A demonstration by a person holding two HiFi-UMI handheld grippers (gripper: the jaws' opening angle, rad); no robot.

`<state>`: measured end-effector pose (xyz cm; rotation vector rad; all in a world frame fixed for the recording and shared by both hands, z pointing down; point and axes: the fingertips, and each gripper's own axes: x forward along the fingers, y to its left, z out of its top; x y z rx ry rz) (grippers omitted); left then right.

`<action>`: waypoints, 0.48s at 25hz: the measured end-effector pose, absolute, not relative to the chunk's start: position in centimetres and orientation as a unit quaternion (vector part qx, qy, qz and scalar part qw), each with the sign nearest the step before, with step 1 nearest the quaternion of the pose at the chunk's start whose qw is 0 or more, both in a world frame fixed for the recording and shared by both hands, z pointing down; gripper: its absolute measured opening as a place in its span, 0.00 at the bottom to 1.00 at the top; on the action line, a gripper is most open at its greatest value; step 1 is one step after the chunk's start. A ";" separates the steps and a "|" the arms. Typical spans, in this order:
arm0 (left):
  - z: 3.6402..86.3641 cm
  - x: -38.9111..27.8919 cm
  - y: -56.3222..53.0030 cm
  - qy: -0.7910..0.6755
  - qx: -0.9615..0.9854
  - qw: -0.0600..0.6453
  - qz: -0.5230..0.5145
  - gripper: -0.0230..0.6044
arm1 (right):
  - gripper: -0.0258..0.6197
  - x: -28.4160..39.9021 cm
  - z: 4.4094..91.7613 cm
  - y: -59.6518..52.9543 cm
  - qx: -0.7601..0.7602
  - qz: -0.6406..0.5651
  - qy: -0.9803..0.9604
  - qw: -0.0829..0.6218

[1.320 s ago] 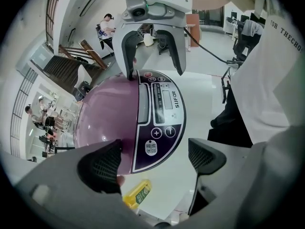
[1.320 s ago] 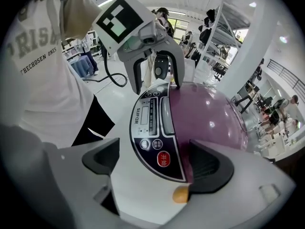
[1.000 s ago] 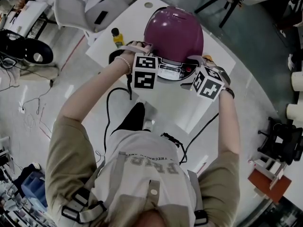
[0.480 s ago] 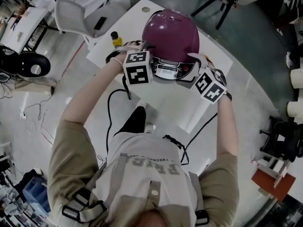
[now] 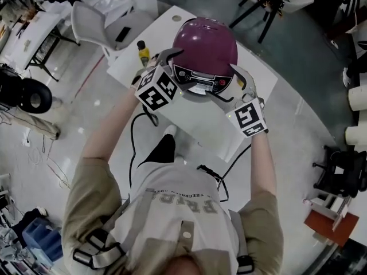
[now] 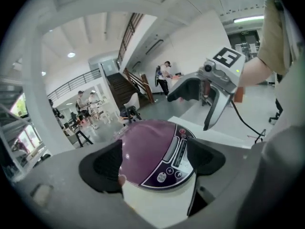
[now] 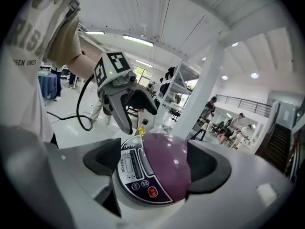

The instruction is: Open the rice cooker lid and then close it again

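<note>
A rice cooker with a purple domed lid [image 5: 205,42] stands on the white table [image 5: 192,122]; its lid is down and its control panel [image 5: 198,78] faces me. My left gripper [image 5: 168,56] hangs open at the cooker's left front, and my right gripper [image 5: 238,76] hangs open at its right front. Neither holds anything. In the left gripper view the cooker [image 6: 152,151] fills the gap between the dark pads [image 6: 102,168], and the right gripper [image 6: 200,87] shows beyond it. The right gripper view shows the cooker [image 7: 162,168] between its pads [image 7: 207,168], with the left gripper [image 7: 126,104] behind.
A small yellow bottle [image 5: 141,51] with a dark cap stands on the table left of the cooker. A black cable [image 5: 135,133] hangs off the table's near edge. A white chair [image 5: 94,24] is at the back left. People [image 7: 228,123] stand far off in the hall.
Both grippers have shifted at the cooker's front: the left one has turned and risen along the left side, the right one has drawn back toward me. The lid stays down.
</note>
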<state>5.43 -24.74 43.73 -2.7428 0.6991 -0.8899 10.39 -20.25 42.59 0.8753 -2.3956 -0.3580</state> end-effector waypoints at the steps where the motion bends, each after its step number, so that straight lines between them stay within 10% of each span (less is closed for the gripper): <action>1: 43.1 5.3 -24.6 0.252 -0.923 0.082 -0.279 0.72 | 0.68 10.4 41.8 -20.2 0.347 -0.146 -0.889 0.260; 12: 38.3 2.4 -23.3 0.449 -0.887 0.018 -0.104 0.58 | 0.35 12.8 35.7 -18.5 0.543 -0.136 -0.825 0.076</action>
